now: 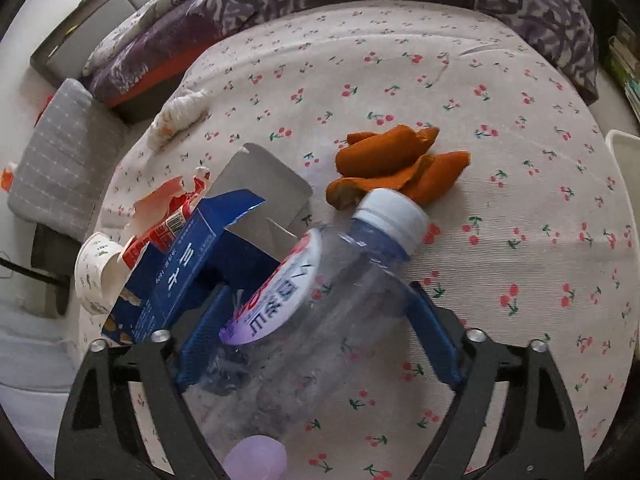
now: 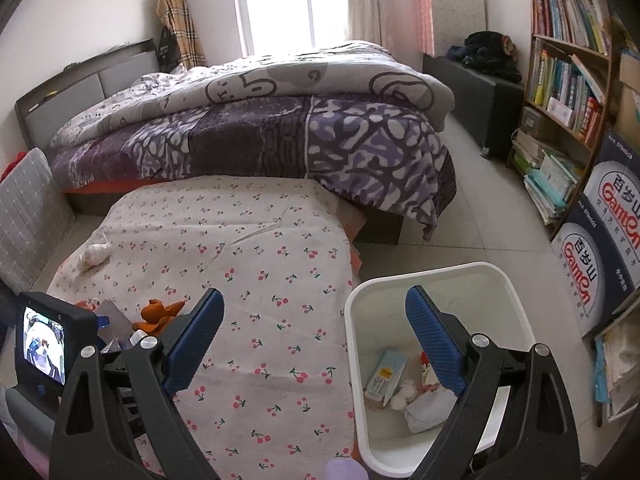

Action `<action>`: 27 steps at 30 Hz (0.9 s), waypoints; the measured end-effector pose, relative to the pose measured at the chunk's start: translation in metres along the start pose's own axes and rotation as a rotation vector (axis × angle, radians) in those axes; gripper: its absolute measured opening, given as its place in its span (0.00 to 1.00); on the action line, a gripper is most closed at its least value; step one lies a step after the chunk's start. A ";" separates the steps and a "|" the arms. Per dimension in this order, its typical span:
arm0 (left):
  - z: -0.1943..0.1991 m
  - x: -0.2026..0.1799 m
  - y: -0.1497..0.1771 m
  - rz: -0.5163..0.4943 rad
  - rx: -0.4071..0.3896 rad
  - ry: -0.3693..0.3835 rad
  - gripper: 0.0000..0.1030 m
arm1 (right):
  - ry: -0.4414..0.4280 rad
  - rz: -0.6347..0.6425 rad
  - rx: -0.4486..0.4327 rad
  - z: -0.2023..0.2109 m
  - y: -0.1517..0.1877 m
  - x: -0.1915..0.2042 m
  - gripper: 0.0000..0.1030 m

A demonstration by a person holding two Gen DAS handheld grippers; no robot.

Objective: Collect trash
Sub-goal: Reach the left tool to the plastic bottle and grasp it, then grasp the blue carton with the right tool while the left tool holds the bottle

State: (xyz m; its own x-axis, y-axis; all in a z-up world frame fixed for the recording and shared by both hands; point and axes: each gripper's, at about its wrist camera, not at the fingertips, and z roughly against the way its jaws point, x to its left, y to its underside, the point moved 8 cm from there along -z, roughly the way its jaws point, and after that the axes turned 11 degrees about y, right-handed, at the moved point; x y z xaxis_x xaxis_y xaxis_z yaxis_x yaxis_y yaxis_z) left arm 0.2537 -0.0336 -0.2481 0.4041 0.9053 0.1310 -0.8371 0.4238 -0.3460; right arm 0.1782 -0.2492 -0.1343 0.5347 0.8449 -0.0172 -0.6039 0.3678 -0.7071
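The left gripper is pitched steeply down over the cherry-print table cover, its blue pads spread to either side of a clear plastic bottle that lies on its side, white cap pointing away. The near pad sits at the bottle's labelled flank; whether either pad actually presses the plastic cannot be told, and the far pad shows a gap. The right gripper is held lower-angled over the table's near edge, jaws wide apart with nothing between them. In the left wrist view the bottle's base is cut off behind the gripper frame, and a blurred lilac shape at the bottom edge cannot be identified. Just left of the bottle lie a blue carton with an open grey flap, a red-and-white wrapper and a crumpled paper cup, crowded at the table's left edge. Orange peel lies just beyond the cap, and a wadded tissue near the far left edge. The white bin stands on the floor against the table's right side, already holding cartons and tissue, partly masked by the right gripper's finger. The middle and right of the cover offer open room; the bed closes off the far side.
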 end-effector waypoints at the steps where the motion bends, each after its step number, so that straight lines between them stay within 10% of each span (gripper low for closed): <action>1: 0.002 -0.003 0.000 -0.002 -0.005 0.020 0.78 | -0.002 -0.001 0.003 0.000 0.000 0.002 0.87; 27: 0.139 0.121 0.044 0.481 -0.336 0.329 0.55 | -0.217 0.066 0.210 -0.005 0.056 0.129 0.87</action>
State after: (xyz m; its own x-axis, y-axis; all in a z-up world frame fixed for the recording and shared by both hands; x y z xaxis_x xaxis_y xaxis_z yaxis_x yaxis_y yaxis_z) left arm 0.2146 0.0984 -0.1185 0.1511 0.9120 -0.3814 -0.8132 -0.1047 -0.5725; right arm 0.2161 -0.1220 -0.1798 0.3651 0.9246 0.1090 -0.7544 0.3624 -0.5473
